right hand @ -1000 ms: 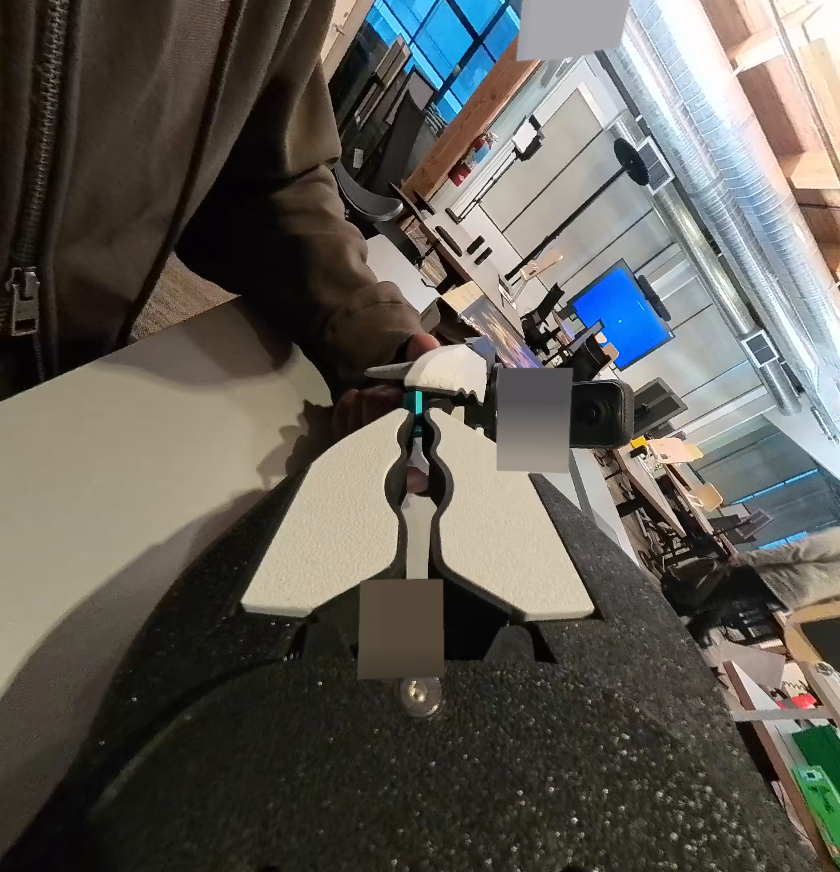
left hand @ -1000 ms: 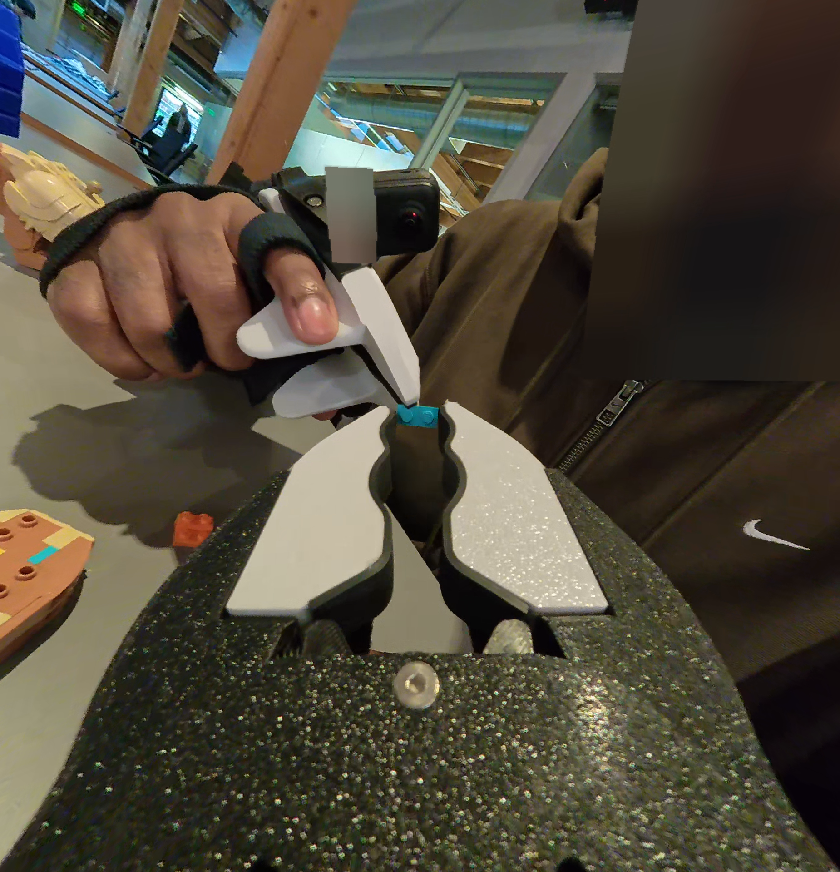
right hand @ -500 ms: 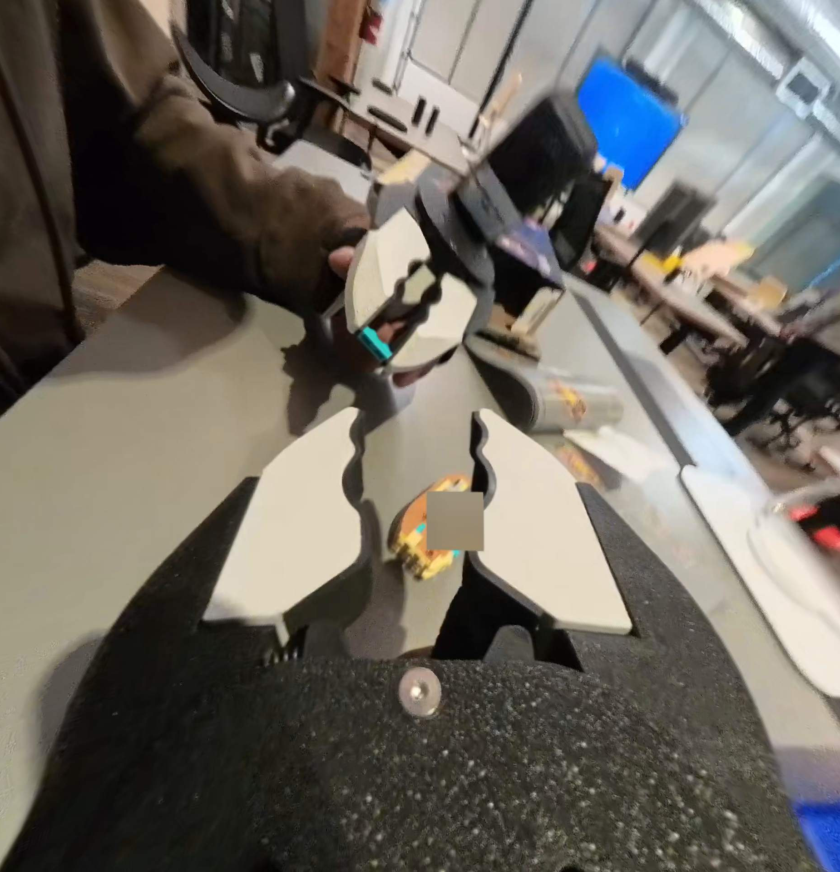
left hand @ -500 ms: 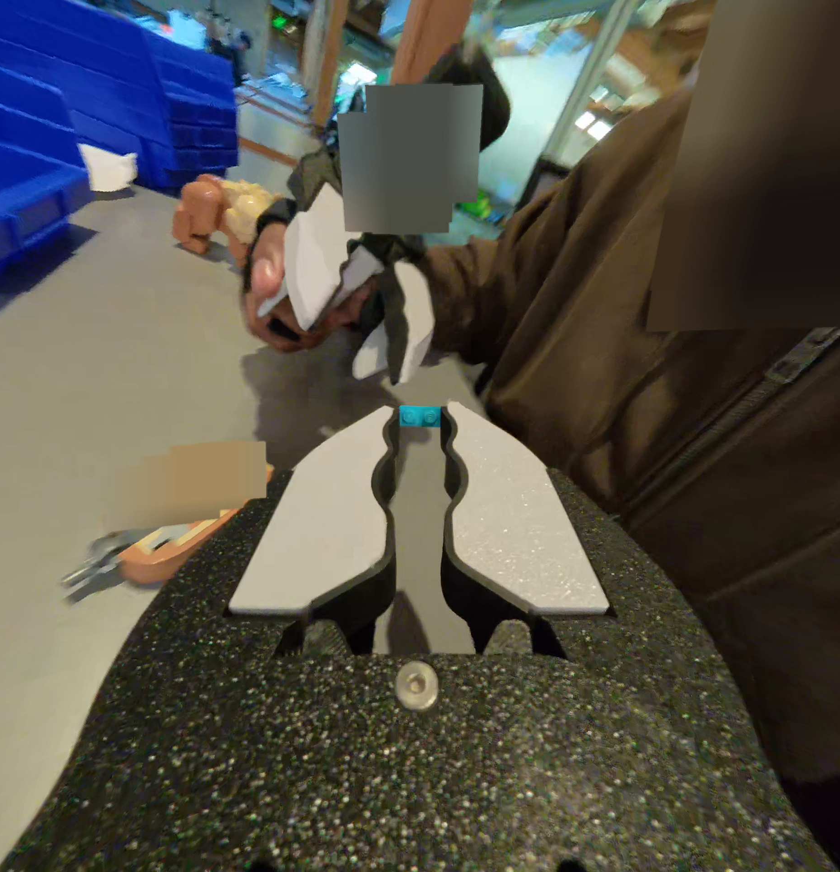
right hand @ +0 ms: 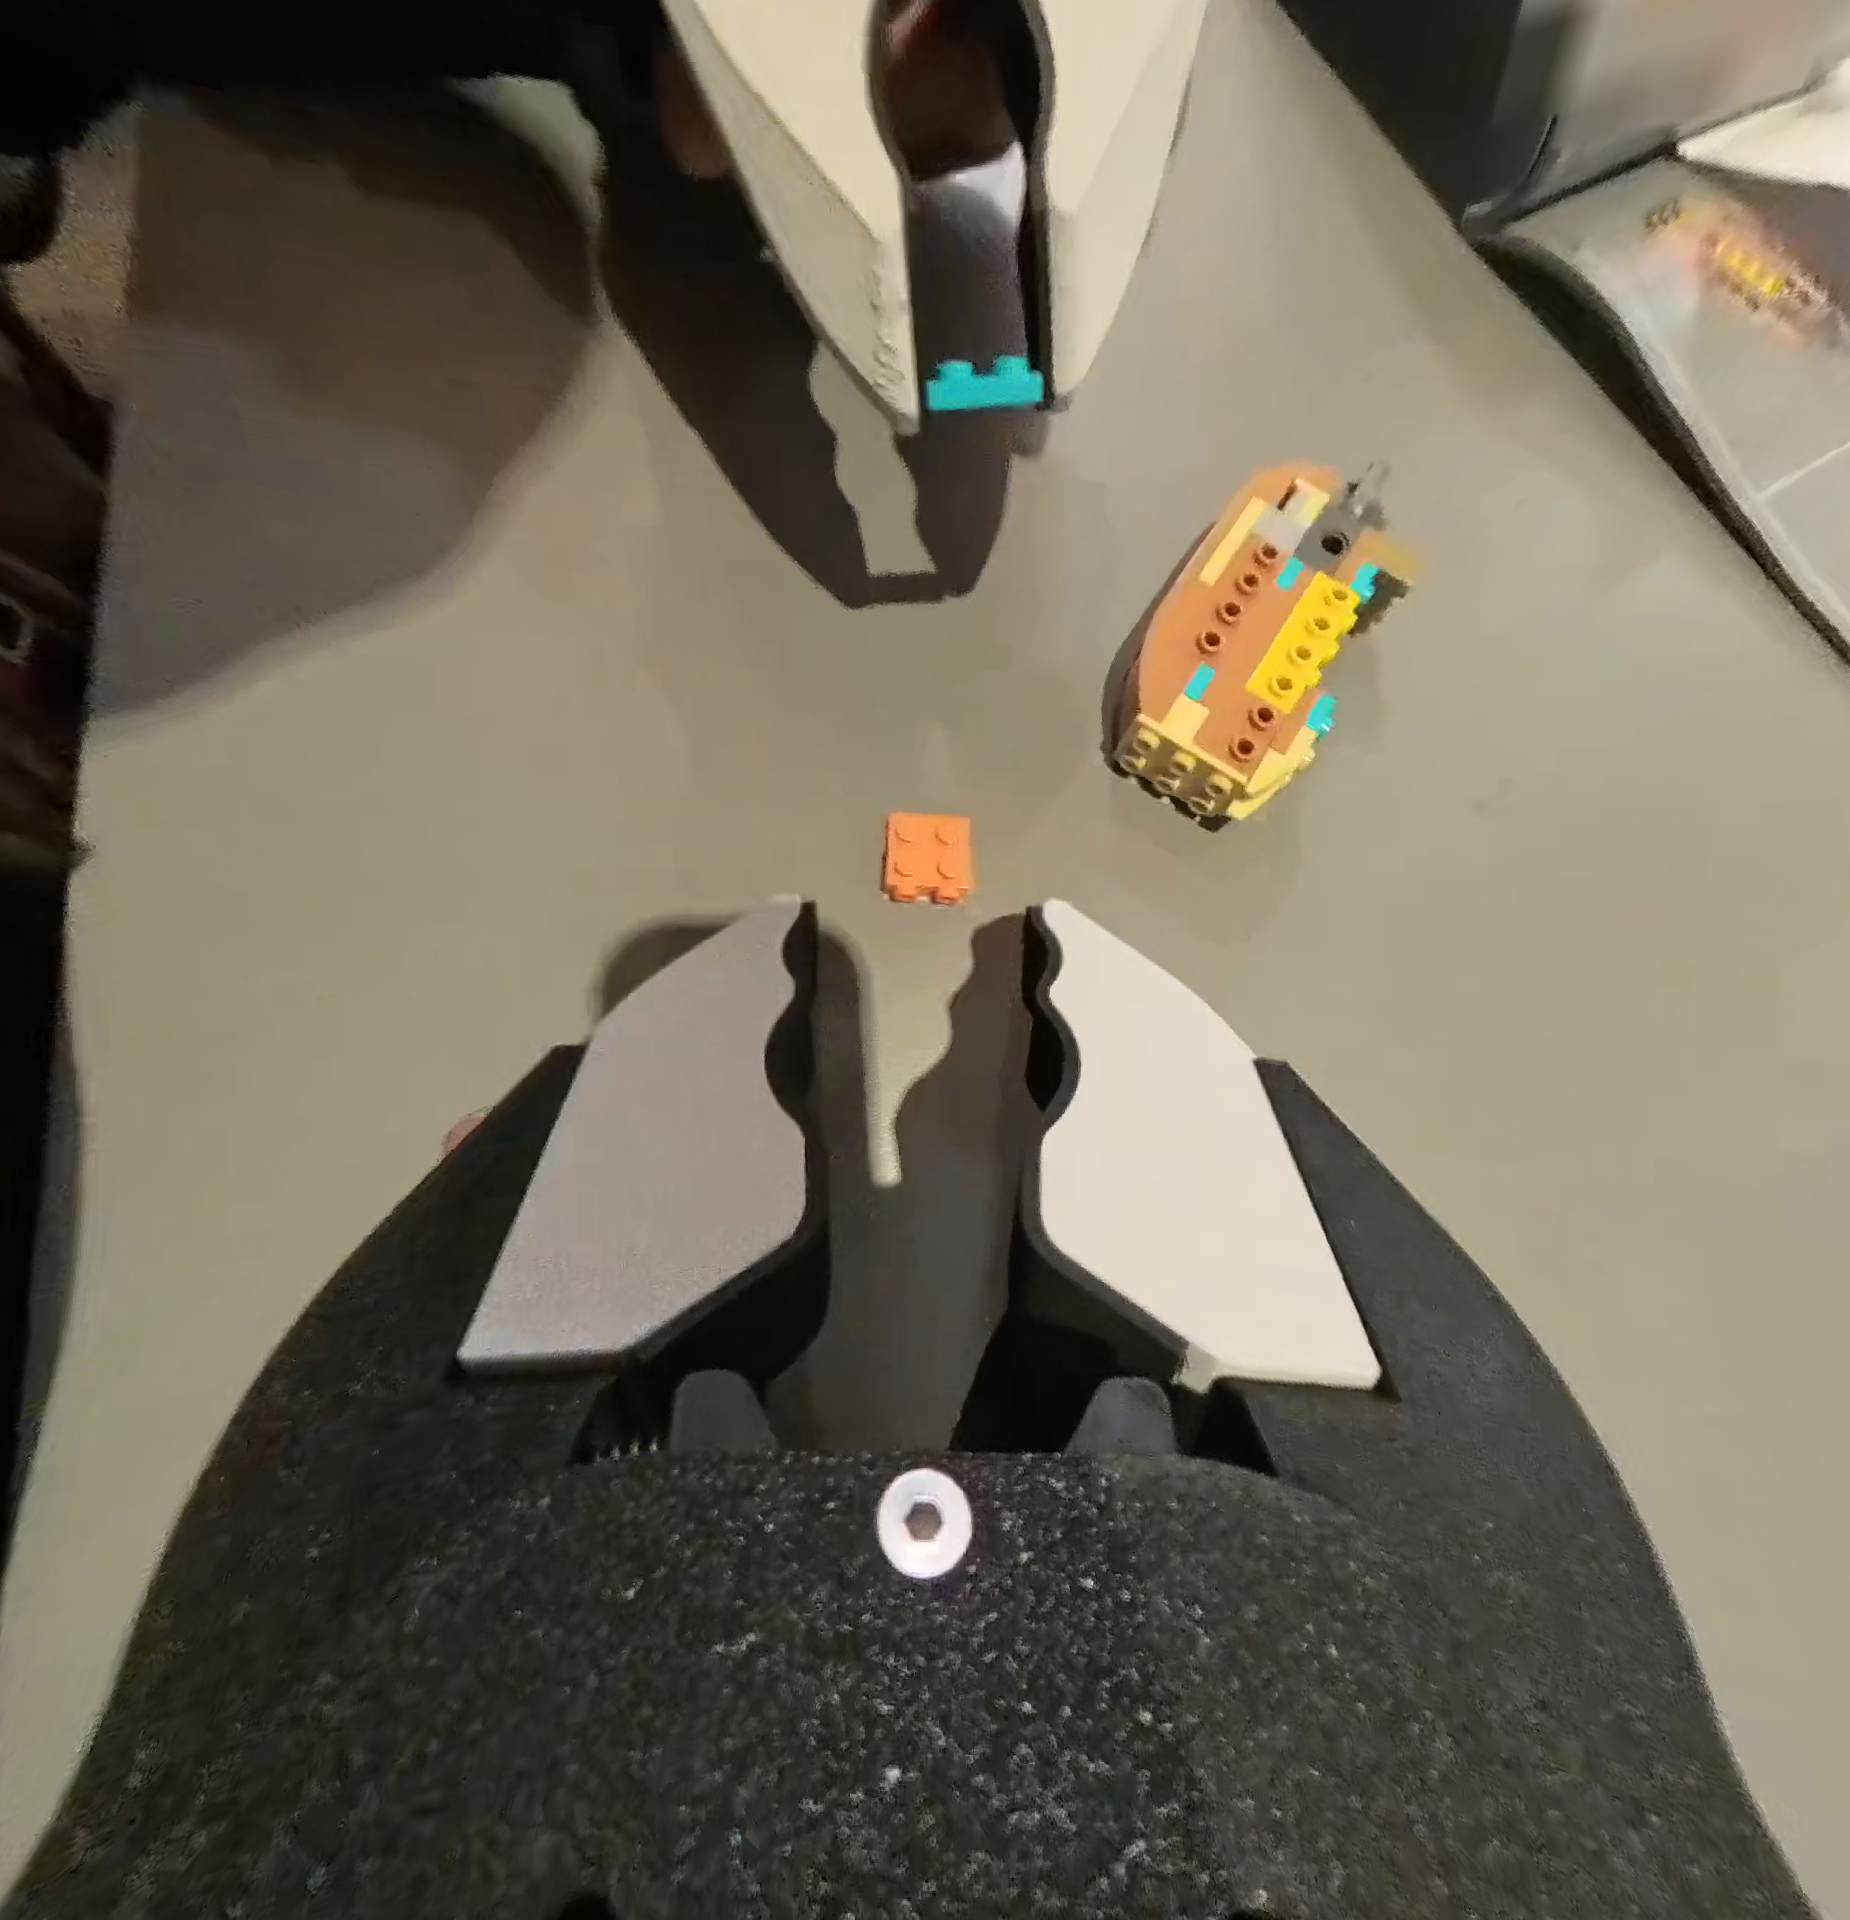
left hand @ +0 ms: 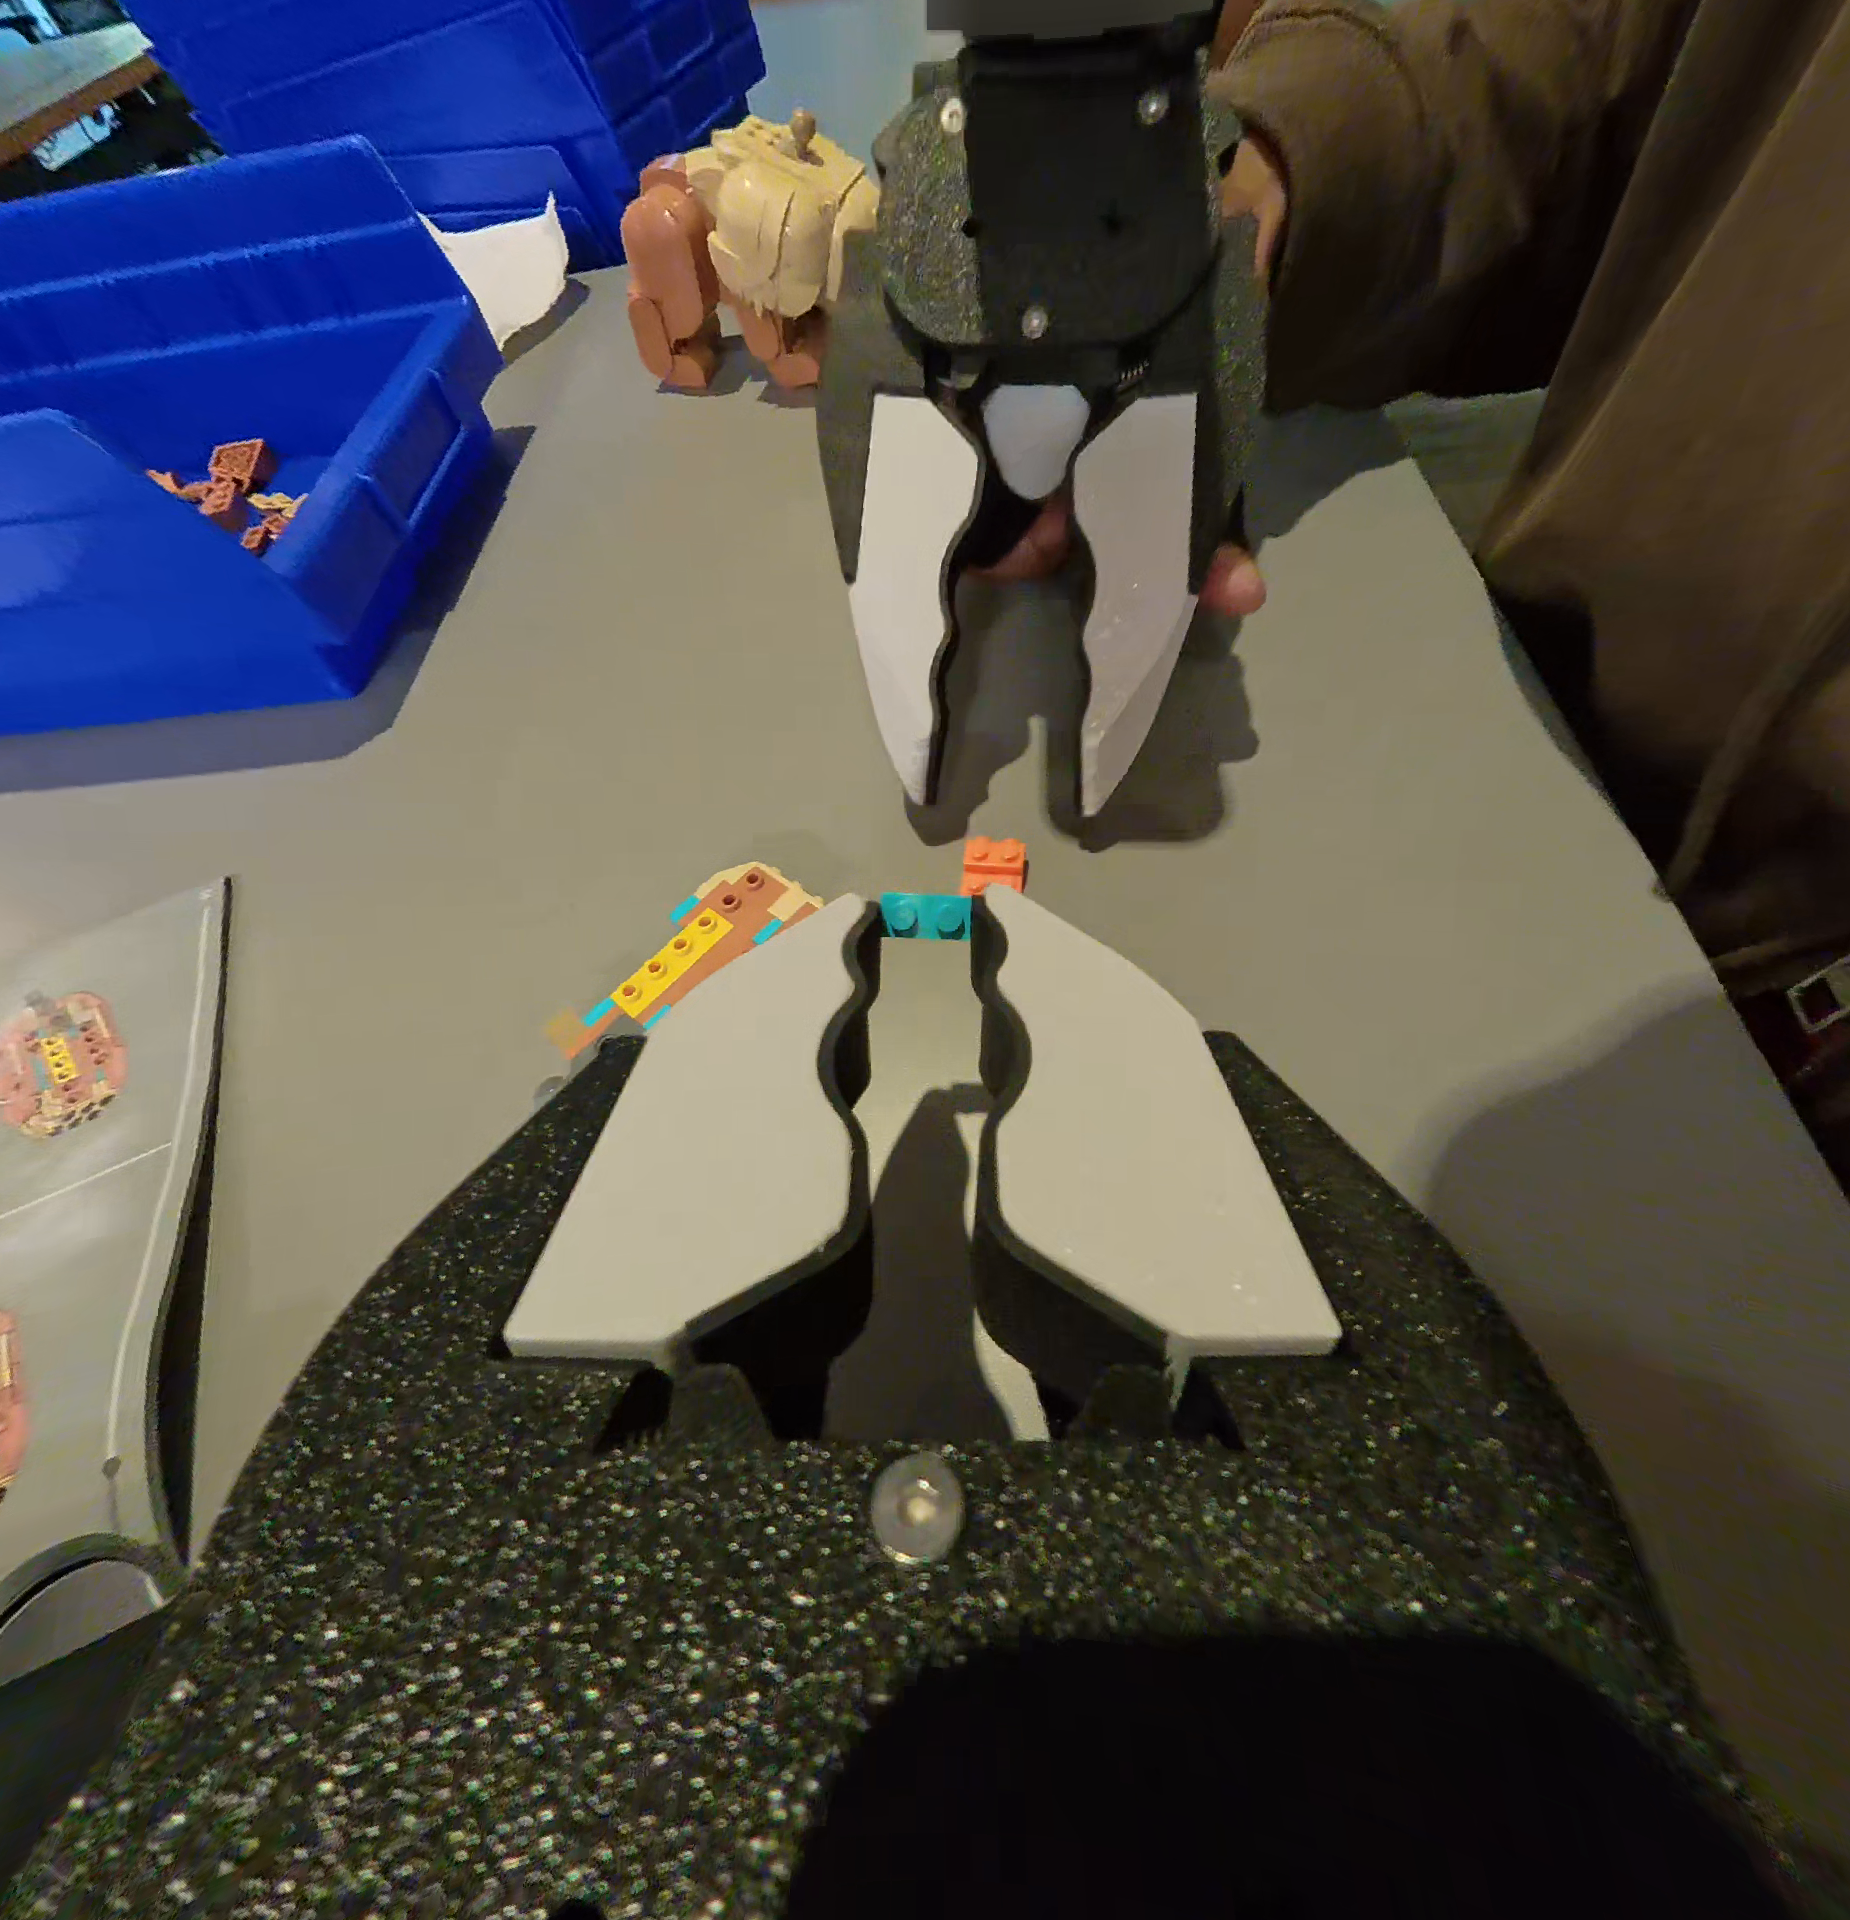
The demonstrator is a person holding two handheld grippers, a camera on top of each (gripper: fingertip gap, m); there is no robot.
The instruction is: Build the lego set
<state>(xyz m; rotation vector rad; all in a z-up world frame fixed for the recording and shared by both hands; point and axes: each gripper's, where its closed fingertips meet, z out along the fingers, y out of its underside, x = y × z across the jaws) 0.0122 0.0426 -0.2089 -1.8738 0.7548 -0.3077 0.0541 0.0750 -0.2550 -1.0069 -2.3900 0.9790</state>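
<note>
The left gripper [left hand: 926, 914] pinches a small teal two-stud plate [left hand: 925, 918] crosswise between its fingertips, held above the grey table [left hand: 588, 727]. The right gripper [right hand: 921, 920] stands parted with nothing between its jaws, tips pointing down at the table. Just beyond those tips, at 12 o'clock in the right wrist view, an orange two-by-two brick [right hand: 927, 857] lies loose on the table; in the left wrist view it sits just past the teal plate. The partly built brown hull with a yellow stud strip [right hand: 1253, 644] lies at 2 o'clock from the orange brick, apart from it. Farther out in the left wrist view, a tan and brown built figure [left hand: 755, 249] stands at 11 o'clock, blue bins [left hand: 173, 582] at 10 o'clock, an instruction booklet [left hand: 69, 1143] at 9 o'clock.
</note>
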